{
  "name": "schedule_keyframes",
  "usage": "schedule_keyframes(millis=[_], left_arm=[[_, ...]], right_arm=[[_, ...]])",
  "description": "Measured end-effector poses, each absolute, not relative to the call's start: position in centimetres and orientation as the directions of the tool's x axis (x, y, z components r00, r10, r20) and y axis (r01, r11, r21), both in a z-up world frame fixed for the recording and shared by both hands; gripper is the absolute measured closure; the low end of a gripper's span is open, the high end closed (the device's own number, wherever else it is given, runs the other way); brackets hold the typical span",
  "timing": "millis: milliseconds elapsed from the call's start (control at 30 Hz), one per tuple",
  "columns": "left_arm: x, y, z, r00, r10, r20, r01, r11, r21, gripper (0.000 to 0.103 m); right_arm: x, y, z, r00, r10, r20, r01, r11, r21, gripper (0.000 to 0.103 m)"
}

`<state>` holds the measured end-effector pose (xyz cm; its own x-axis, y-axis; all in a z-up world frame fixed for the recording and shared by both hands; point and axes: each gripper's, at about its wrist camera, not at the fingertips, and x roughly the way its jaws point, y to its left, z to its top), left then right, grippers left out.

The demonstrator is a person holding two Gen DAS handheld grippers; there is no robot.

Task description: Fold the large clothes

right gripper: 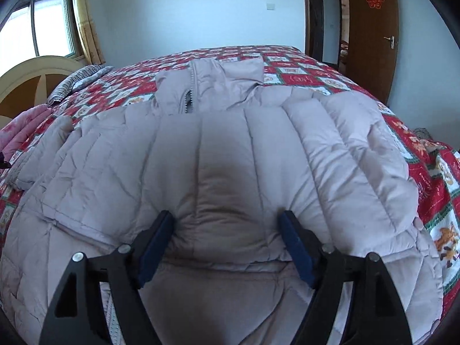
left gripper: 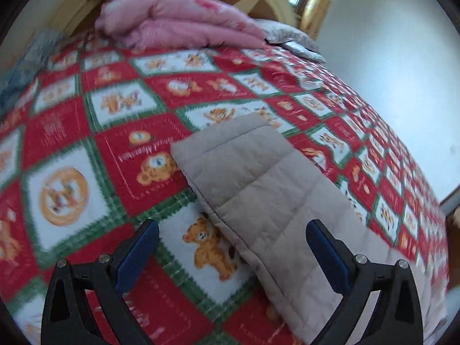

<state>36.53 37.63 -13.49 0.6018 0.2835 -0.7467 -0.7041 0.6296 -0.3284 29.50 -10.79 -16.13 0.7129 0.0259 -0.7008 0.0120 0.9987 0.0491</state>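
On the red patchwork bedspread [right gripper: 302,79] our padded grey coat [right gripper: 230,149] lies spread mid-fold, right gripper [right gripper: 228,230] wide open pressing its near panel, left gripper [left gripper: 233,238] open and empty over the sleeve [left gripper: 258,178]; next we likely grab that sleeve.

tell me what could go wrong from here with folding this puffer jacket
1. The right gripper stands open astride a puffy ridge of the puffer jacket; closing may pinch only the slippery top layer.
2. The left gripper is open over the sleeve, whose cuff lies loose on the teddy-bear quilt; grabbing could catch quilt too.
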Motion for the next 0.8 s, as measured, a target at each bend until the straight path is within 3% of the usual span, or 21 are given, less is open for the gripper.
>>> schedule_keyframes(millis=[100, 167, 200, 233, 300, 433, 567, 700, 800], left_arm=[[36.7, 37.4, -13.7, 0.623, 0.307, -0.719, -0.697, 0.635, -0.333, 0.002], [36.7, 36.9, -13.8, 0.642, 0.313, -0.7, -0.676, 0.663, -0.323, 0.026], [36.9, 36.7, -13.8, 0.646, 0.305, -0.7, -0.664, 0.676, -0.318, 0.056], [37.1, 36.6, -14.0, 0.658, 0.278, -0.7, -0.643, 0.691, -0.33, 0.072], [37.4, 37.0, -14.2, 0.705, 0.209, -0.677, -0.588, 0.705, -0.395, 0.088], [37.9, 36.8, -13.3, 0.739, 0.155, -0.656, -0.543, 0.714, -0.443, 0.094], [37.9, 33.8, -8.6, 0.81, 0.146, -0.568, -0.442, 0.789, -0.427, 0.096], [37.4, 26.1, -1.9, 0.894, 0.084, -0.44, -0.24, 0.919, -0.312, 0.096], [35.5, 17.9, 2.3, 0.94, -0.049, -0.338, -0.022, 0.979, -0.203, 0.096]], right_arm=[[29.4, -10.8, -16.1, 0.716, 0.039, -0.697, 0.006, 0.998, 0.062, 0.02], [29.1, -10.9, -16.0, 0.718, 0.05, -0.694, 0.002, 0.997, 0.075, 0.02], [29.0, -11.0, -16.0, 0.72, 0.056, -0.692, 0.0, 0.997, 0.081, 0.019], [29.0, -11.1, -16.0, 0.721, 0.06, -0.691, -0.001, 0.996, 0.085, 0.019], [28.9, -11.1, -16.0, 0.724, 0.064, -0.687, -0.003, 0.996, 0.09, 0.019], [28.8, -11.2, -16.1, 0.729, 0.08, -0.68, -0.008, 0.994, 0.108, 0.018], [28.7, -11.6, -16.1, 0.733, 0.099, -0.673, -0.014, 0.991, 0.131, 0.017], [28.7, -11.6, -16.1, 0.736, 0.105, -0.668, -0.015, 0.99, 0.139, 0.016], [28.6, -11.8, -16.1, 0.74, 0.117, -0.662, -0.017, 0.988, 0.156, 0.016]])
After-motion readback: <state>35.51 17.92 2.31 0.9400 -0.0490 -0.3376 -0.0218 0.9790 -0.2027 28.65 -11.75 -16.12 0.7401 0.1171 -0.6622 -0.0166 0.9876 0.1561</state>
